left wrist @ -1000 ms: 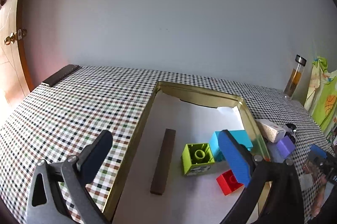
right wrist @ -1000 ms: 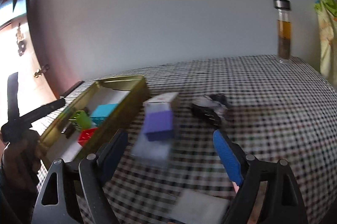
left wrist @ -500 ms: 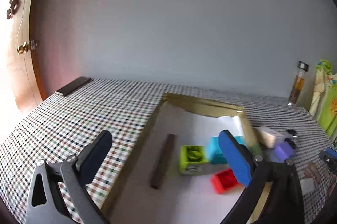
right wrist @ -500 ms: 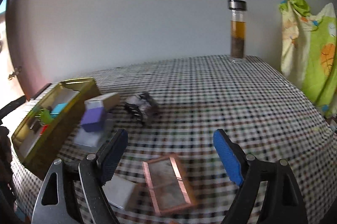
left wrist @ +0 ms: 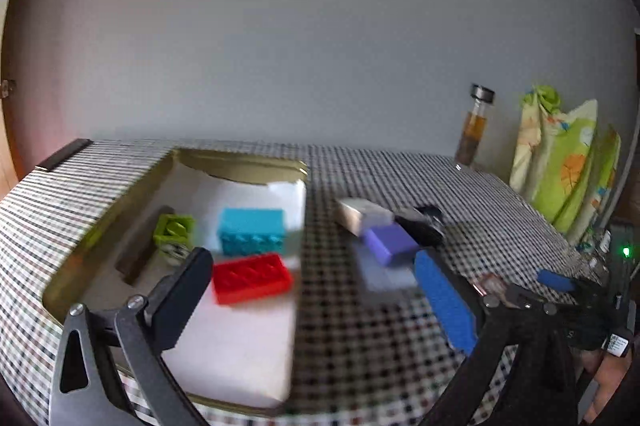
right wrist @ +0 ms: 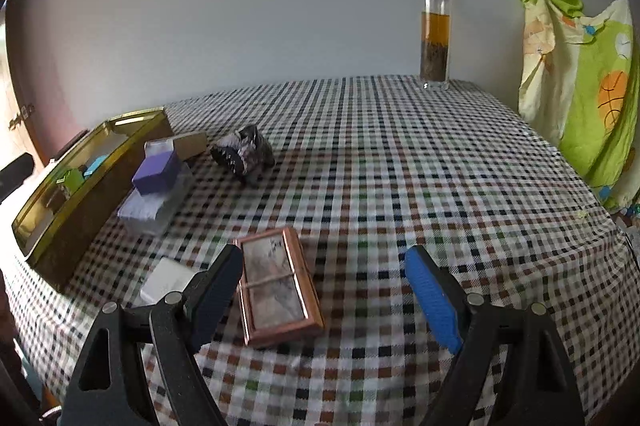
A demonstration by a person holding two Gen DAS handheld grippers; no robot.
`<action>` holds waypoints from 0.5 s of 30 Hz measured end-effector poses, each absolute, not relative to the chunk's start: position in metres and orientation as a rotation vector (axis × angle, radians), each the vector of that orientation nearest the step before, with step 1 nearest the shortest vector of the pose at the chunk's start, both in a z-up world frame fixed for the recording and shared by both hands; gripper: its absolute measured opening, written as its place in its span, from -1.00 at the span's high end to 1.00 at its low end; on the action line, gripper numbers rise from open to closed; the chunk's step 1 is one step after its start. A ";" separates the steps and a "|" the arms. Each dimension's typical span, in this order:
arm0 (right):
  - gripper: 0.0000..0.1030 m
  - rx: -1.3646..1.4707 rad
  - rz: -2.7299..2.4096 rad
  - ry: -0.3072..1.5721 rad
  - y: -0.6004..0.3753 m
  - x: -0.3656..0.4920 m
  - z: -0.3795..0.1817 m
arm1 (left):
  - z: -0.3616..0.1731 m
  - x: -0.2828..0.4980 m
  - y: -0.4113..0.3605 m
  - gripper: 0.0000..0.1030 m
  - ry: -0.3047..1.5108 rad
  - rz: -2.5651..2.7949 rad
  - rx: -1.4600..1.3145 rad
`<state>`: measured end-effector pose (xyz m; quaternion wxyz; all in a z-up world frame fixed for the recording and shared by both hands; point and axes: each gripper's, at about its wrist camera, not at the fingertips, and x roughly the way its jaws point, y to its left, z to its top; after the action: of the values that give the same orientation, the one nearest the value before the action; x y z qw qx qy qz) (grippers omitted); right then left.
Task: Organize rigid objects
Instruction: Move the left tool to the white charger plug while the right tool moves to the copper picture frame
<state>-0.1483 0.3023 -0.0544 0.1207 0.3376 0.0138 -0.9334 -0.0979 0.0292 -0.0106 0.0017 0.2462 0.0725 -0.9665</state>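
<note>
Gold tray (left wrist: 120, 202): landmark; an open, shallow tin on the checked table (right wrist: 400, 162), lined with white paper.
Red brick (left wrist: 251, 278): inside the gold tray, on the white lining, nearest my left jaws.
Blue brick (left wrist: 252, 232): inside the tray, just behind the red brick.
Green brick (left wrist: 174, 232): inside the tray, left of the blue brick, next to a dark flat bar (left wrist: 138, 258) that is blurred.
Purple block (right wrist: 157, 168): outside the tray, just beside its right wall, resting on a pale translucent box (right wrist: 154, 204).
Beige box (right wrist: 188, 145): behind the purple block, close to the tray's far right corner.
Dark lumpy object (right wrist: 243, 154): on the table to the right of the beige box; what it is I cannot tell.
Copper-framed picture (right wrist: 276, 286): lying flat on the table, well apart from the tray, towards my right jaws.
White card (right wrist: 166, 280): flat on the table between the picture frame and the tray.
Left gripper (left wrist: 316, 302): my jaws stand wide apart, grasping nothing, above the tray's right edge.
Right gripper (right wrist: 324, 290): my jaws stand wide apart and released; the picture frame lies below, close to the black finger (right wrist: 212, 290).
Glass bottle (right wrist: 435, 30): upright at the table's far edge, far from the tray, amber liquid inside.
Green printed cloth (right wrist: 580, 82): hanging beyond the table's right side.
</note>
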 end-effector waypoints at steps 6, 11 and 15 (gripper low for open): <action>-0.60 1.018 -2.663 0.099 0.295 -0.151 -0.058 | -0.017 -0.098 0.063 -0.99 0.166 -3.063 0.794; -0.49 1.024 -2.644 0.142 0.291 -0.151 -0.061 | -0.025 -0.103 0.080 -0.99 0.128 -3.079 0.848; -0.41 1.079 -2.609 0.170 0.286 -0.157 -0.066 | -0.033 -0.106 0.093 -0.99 0.100 -3.083 0.886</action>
<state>-0.1572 0.2858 -0.0660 0.1558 0.3768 0.0593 -0.9112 -0.1063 0.0931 -0.0327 -0.0337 0.2759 0.0310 -0.9601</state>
